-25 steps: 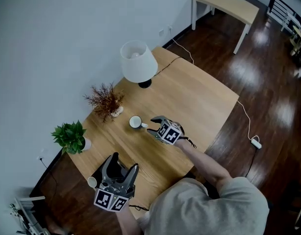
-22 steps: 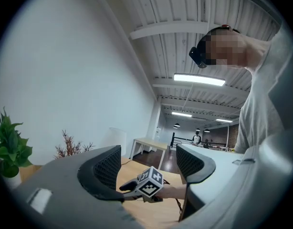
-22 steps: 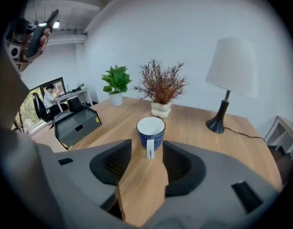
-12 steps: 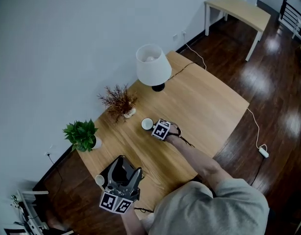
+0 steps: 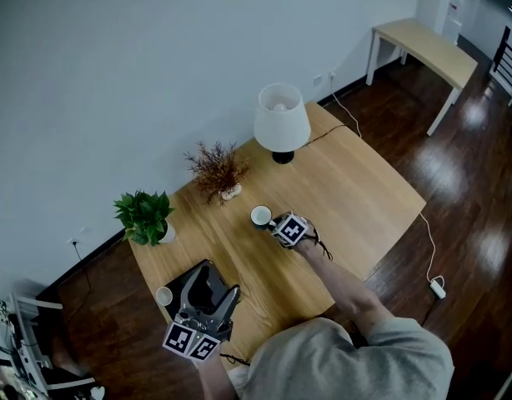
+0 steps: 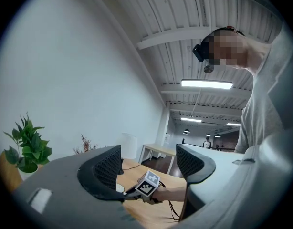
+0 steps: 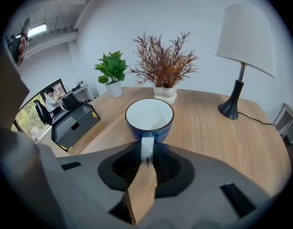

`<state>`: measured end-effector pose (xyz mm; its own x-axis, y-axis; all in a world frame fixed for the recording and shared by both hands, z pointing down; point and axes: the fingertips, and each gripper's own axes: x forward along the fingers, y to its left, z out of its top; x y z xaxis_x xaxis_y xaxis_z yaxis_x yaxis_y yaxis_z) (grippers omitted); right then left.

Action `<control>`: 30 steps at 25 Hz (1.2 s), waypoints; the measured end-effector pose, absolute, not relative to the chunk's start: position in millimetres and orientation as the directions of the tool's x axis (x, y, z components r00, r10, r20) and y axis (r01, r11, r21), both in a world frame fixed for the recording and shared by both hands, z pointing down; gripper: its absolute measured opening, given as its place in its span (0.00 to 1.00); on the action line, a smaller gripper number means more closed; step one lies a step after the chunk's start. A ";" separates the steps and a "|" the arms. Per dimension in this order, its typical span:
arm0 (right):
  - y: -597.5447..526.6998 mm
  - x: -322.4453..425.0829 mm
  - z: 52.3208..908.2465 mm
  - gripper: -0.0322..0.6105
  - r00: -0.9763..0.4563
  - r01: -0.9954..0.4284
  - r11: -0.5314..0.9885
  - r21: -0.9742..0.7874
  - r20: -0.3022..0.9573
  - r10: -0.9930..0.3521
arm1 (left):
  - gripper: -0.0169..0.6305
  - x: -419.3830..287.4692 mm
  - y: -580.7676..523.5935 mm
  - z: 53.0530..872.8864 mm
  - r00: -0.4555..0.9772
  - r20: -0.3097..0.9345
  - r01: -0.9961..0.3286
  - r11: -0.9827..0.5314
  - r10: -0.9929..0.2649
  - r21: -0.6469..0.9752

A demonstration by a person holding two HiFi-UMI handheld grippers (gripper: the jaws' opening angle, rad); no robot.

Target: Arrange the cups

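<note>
A blue cup with a white inside [image 5: 260, 216] stands upright near the middle of the wooden table [image 5: 353, 179]. My right gripper [image 5: 272, 222] points down at it from the right and is shut on the cup's white handle [image 7: 146, 148]; the cup's bowl [image 7: 149, 116] sits just beyond the jaws. My left gripper [image 5: 213, 284] hovers open and empty over the table's near left corner, its jaws level. A second small white cup [image 5: 163, 295] stands at the table's left edge beside a black box [image 5: 190, 280].
A white lamp [image 5: 281, 122] with its cord stands at the far edge. A vase of dried twigs [image 5: 219, 170] and a potted green plant [image 5: 145, 217] line the wall side. A second table [image 5: 427, 43] stands far right; a cable runs over the dark floor.
My right gripper has come down onto the cup and its jaws have closed on the handle. The left gripper has drifted a little over the black box.
</note>
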<state>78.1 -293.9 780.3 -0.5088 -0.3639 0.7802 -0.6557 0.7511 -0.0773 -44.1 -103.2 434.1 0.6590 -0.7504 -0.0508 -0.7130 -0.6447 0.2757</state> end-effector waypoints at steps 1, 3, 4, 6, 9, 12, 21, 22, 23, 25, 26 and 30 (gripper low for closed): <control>-290.6 76.6 771.4 0.18 -0.529 -0.648 0.757 -0.086 0.766 -0.366 | 0.56 -47.2 -99.5 435.1 0.652 -0.051 -0.718 -0.638 -0.757 0.277; -281.4 66.1 746.3 0.18 -0.586 -0.608 0.788 -0.098 0.725 -0.362 | 0.56 -55.3 -88.9 438.5 0.632 -0.050 -0.734 -0.618 -0.773 0.281; -275.2 57.3 731.3 0.18 -0.619 -0.574 0.813 -0.097 0.701 -0.354 | 0.56 -60.2 -82.0 441.3 0.620 -0.048 -0.743 -0.606 -0.783 0.285; -261.2 34.9 701.9 0.18 -0.680 -0.496 0.864 -0.085 0.657 -0.326 | 0.56 -71.0 -67.1 449.4 0.594 -0.041 -0.761 -0.577 -0.803 0.296; -237.9 -8.0 663.5 0.18 -0.761 -0.368 0.926 -0.083 0.599 -0.248 | 0.56 -87.8 -46.8 468.4 0.559 -0.022 -0.782 -0.536 -0.829 0.319; -200.7 -64.3 640.8 0.18 -0.805 -0.206 0.976 -0.069 0.579 -0.129 | 0.56 -113.6 -20.4 486.2 0.501 -0.007 -0.815 -0.474 -0.865 0.334; -64.4 -217.8 649.6 0.18 -0.689 0.272 0.962 -0.011 0.696 0.203 | 0.56 -225.7 60.9 514.9 0.144 -0.019 -0.919 -0.141 -0.989 0.367; -52.8 -225.6 659.7 0.18 -0.657 0.303 0.953 -0.002 0.724 0.211 | 0.56 -234.7 70.6 519.3 0.105 -0.024 -0.917 -0.107 -0.994 0.385; -42.9 -231.1 671.4 0.18 -0.624 0.330 0.944 0.004 0.751 0.215 | 0.56 -241.6 79.1 524.6 0.072 -0.027 -0.911 -0.077 -0.997 0.405; -29.3 -239.0 696.3 0.18 -0.569 0.368 0.930 0.005 0.792 0.221 | 0.56 -250.1 90.6 535.4 0.024 -0.029 -0.900 -0.034 -0.999 0.435; -25.1 -243.0 707.7 0.18 -0.549 0.376 0.927 0.002 0.806 0.221 | 0.56 -252.8 94.4 539.7 0.010 -0.027 -0.897 -0.021 -1.000 0.442; -16.3 -253.4 727.3 0.18 -0.508 0.363 0.932 -0.002 0.838 0.200 | 0.56 -258.6 110.5 541.4 -0.021 -0.030 -0.888 0.005 -0.999 0.460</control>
<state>-253.4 -16.3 727.3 -0.5083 0.2000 0.8377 0.3633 0.9317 -0.0020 -258.6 110.5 541.4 -0.0207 -0.9993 -0.0299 -0.8878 0.0046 0.4603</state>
